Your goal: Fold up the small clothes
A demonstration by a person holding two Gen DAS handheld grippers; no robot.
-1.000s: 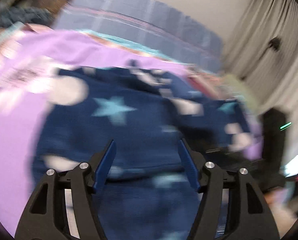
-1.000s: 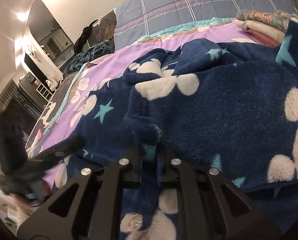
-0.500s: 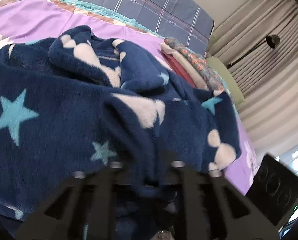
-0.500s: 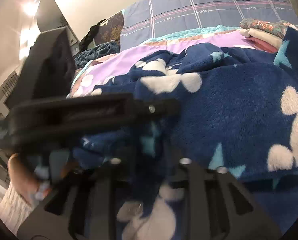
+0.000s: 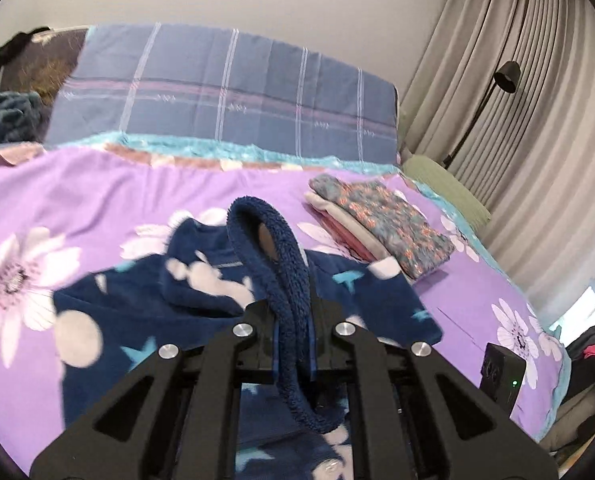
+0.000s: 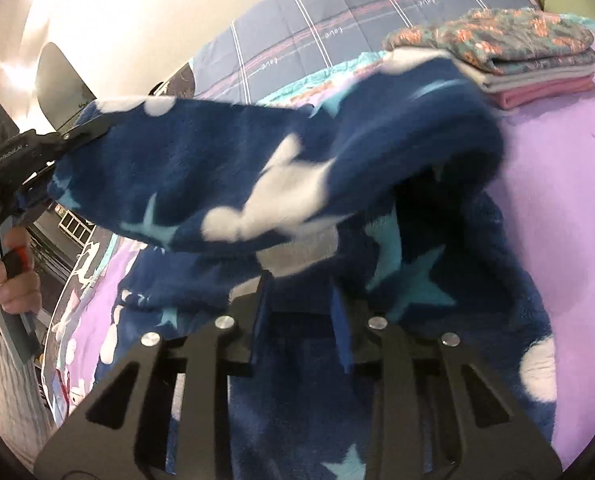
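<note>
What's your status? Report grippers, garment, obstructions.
Left gripper shut on navy fleece garment, edge lifted. Right gripper closing, pads off the fleece. Folded stack beside it, clear.

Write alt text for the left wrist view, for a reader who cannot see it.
The left tongs are shut on a thick fold of a navy fleece garment printed with stars and white shapes, lifting it off a purple floral bedsheet. Behind it sit a stack of folded clothes, a plaid pillow and grey curtains.

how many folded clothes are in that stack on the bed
3, stacked at the bed's far right: a floral piece on top, a cream piece in the middle and a pink piece at the bottom. More thin layers may be hidden between them.
</note>
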